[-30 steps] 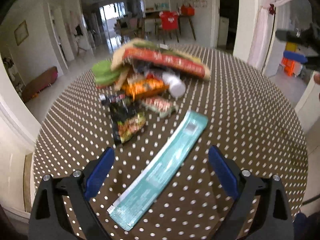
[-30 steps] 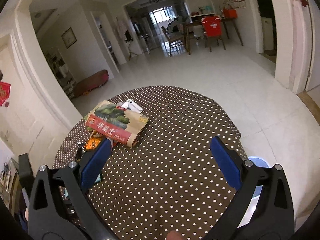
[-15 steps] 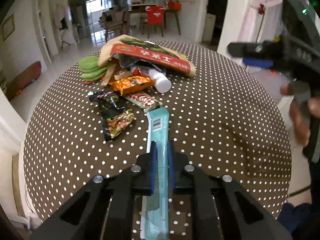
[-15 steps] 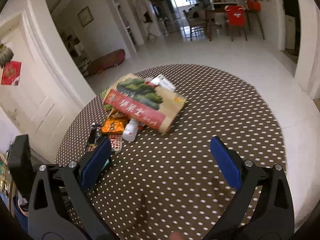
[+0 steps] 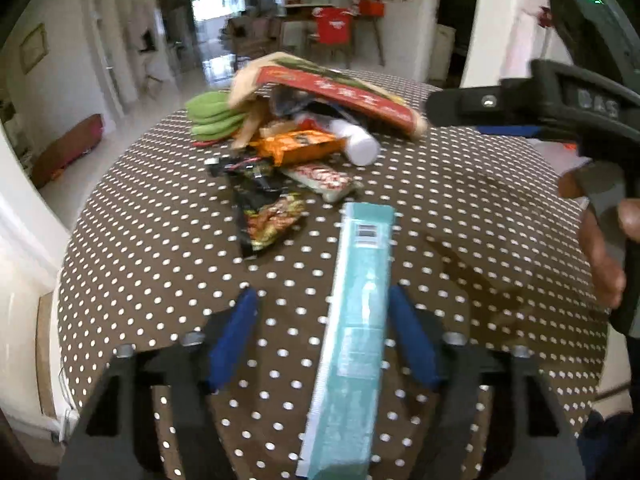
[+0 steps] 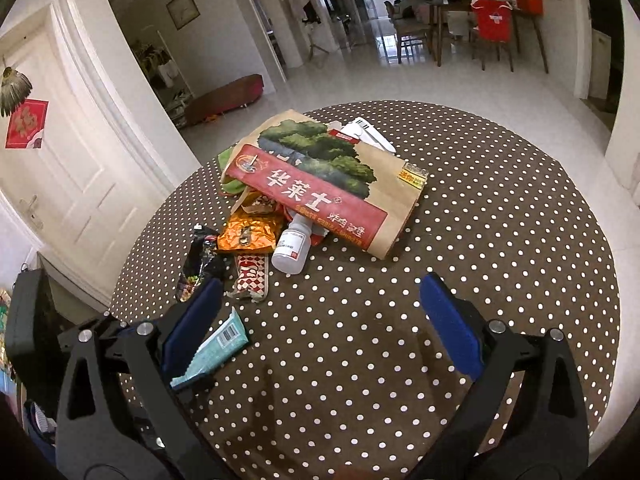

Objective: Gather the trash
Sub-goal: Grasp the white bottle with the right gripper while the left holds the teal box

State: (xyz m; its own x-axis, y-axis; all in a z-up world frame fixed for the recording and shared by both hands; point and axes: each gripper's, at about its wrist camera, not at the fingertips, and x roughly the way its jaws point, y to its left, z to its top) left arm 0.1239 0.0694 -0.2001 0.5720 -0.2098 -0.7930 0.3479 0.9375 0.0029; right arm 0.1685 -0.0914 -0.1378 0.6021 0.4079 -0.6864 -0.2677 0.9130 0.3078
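A long teal wrapper (image 5: 356, 320) lies on the dotted table (image 5: 460, 220) between the jaws of my left gripper (image 5: 322, 294). Those jaws are opening; the left pad stands clear of the wrapper and the right pad sits by its edge. Further out is a trash pile: a black wrapper (image 5: 264, 208), a red-and-white wrapper (image 5: 324, 178), an orange wrapper (image 5: 300, 144), a white bottle (image 5: 358, 142) and a printed paper bag (image 5: 340, 88). My right gripper (image 6: 320, 282) hovers open over bare tablecloth, with the teal wrapper (image 6: 216, 348) behind its left finger and the bottle (image 6: 292, 244) ahead.
Green objects (image 5: 212, 116) lie at the pile's far left. A hand (image 5: 600, 248) holds the right gripper at the right edge of the left wrist view. The round table (image 6: 480, 240) drops off to white floor all around. White cutlery packets (image 6: 368, 132) stick out behind the bag (image 6: 320, 176).
My left jaws closed on the teal wrapper, turning it to lie lengthwise, and have now parted again. My right gripper came lower and closer to the trash pile.
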